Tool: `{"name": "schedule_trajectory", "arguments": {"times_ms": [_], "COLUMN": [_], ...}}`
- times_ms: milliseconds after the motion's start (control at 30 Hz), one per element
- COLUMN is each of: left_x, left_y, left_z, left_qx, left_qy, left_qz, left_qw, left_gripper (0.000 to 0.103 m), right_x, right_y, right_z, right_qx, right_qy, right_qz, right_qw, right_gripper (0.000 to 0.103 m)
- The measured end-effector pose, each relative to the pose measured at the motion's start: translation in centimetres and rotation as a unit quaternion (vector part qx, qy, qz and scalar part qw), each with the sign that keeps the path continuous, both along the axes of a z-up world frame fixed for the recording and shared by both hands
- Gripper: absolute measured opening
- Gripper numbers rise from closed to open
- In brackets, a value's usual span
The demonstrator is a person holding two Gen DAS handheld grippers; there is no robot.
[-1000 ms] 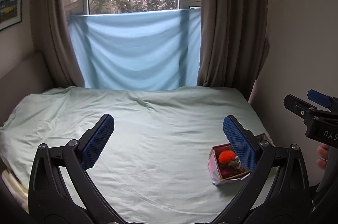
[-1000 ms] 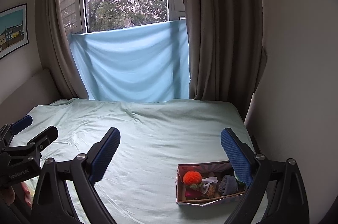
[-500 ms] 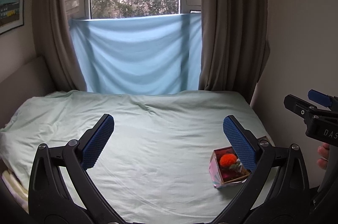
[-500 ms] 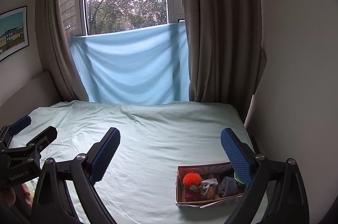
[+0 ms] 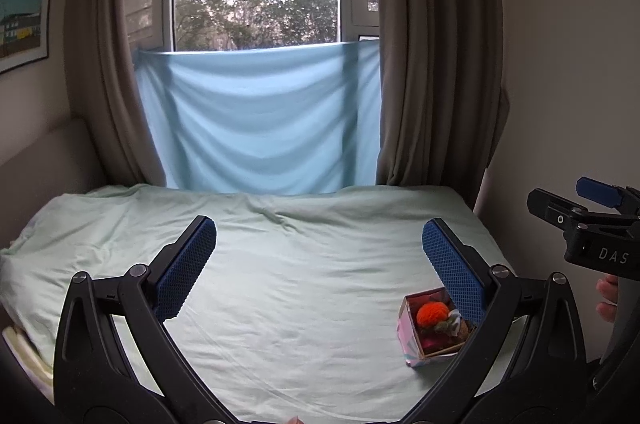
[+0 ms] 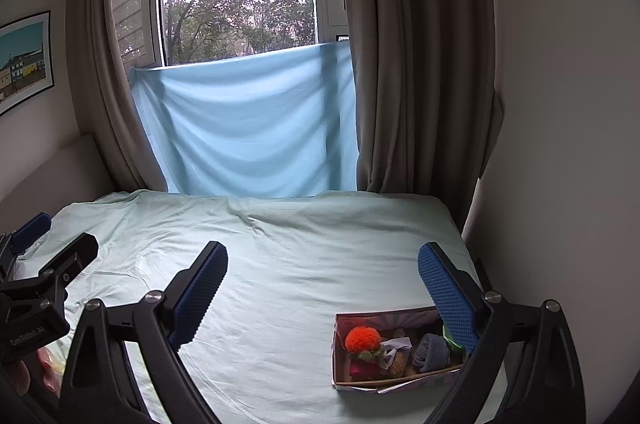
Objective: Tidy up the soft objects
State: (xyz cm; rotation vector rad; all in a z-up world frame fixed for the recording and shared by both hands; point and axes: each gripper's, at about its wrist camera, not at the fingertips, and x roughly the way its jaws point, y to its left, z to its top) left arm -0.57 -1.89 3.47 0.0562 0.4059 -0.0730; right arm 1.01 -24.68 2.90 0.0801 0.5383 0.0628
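Right wrist view shows both the right gripper (image 6: 322, 288) and the left gripper (image 5: 320, 264) wide apart and holding nothing, so the next move, I think, is down to the box (image 6: 362, 384) of soft toys at 5 o'clock.

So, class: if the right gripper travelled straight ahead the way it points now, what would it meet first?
Probably the pale green bedsheet; the right gripper, open, aims left of the box, though depth is unclear.
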Motion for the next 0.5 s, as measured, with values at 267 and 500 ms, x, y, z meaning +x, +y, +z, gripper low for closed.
{"name": "schedule_trajectory", "arguments": {"times_ms": [267,500], "left_x": [-0.14,-0.39], "left_y": [-0.4,0.03], "left_z": [-0.13,-0.11], "left_qx": [0.009,-0.001], "left_qy": [-0.011,-0.019], "left_qz": [0.007,0.008], "left_qw": [0.9999,0.9998], "left_gripper": [0.103,0.103], "right_x": [0.04,0.04], "right_y": [-0.08,-0.09], "right_z": [-0.06,-0.09], "right_qx": [0.001,0.0], "right_qy": [-0.001,-0.001], "right_qz": [-0.001,-0.001], "right_qw": [1.0,1.0], "right_gripper": [0.095,0.095]}}
